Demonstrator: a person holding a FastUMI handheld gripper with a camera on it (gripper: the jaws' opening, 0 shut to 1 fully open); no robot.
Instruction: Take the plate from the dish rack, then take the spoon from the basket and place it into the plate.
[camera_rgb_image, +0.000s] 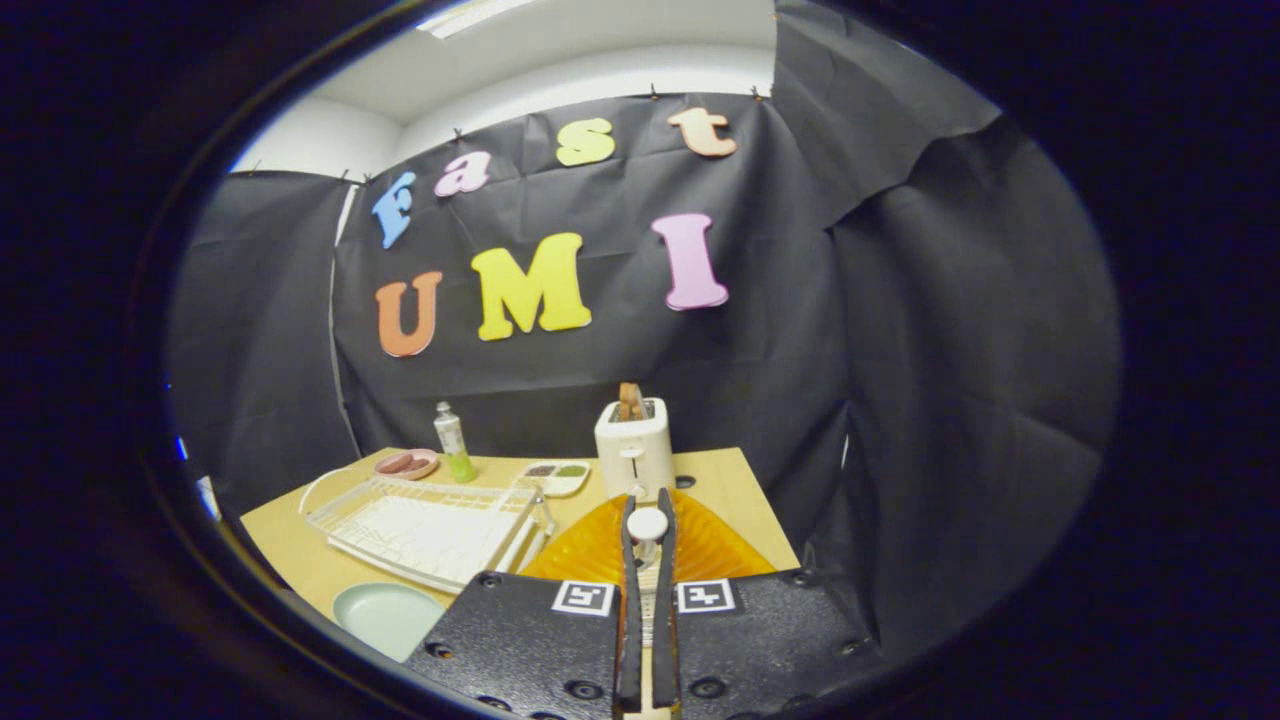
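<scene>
**Gripper view: tongs closed on a white spoon above an orange basket**

Gripper view looks forward along the tongs (647, 520) over a light wooden desk (300, 560) set inside a booth with black cloth walls. The two fingers stand almost together, with only a narrow gap, and both press on a white spoon (647, 524) between them. Its rounded end shows at the fingertips and its handle runs back toward the camera in the gap.

Directly under and just beyond the fingers lies the orange ribbed basket (590, 548), spreading to both sides of them.

Left of the basket sits the white wire dish rack (425, 525), lying flat on the desk. Nearer than the rack, at the near left of the desk, a pale green plate (385, 615) rests flat, partly hidden by the body of the tongs.

Farther back, a white toaster (634, 450) stands just beyond the basket with a brown slice of bread (630, 400) sticking up from its slot. Left of the toaster lies a small white tray (556, 477) with dark and green fillings. Farther left stands a bottle (452, 440) with a green base, and beside it a pink dish (407, 463).
</scene>
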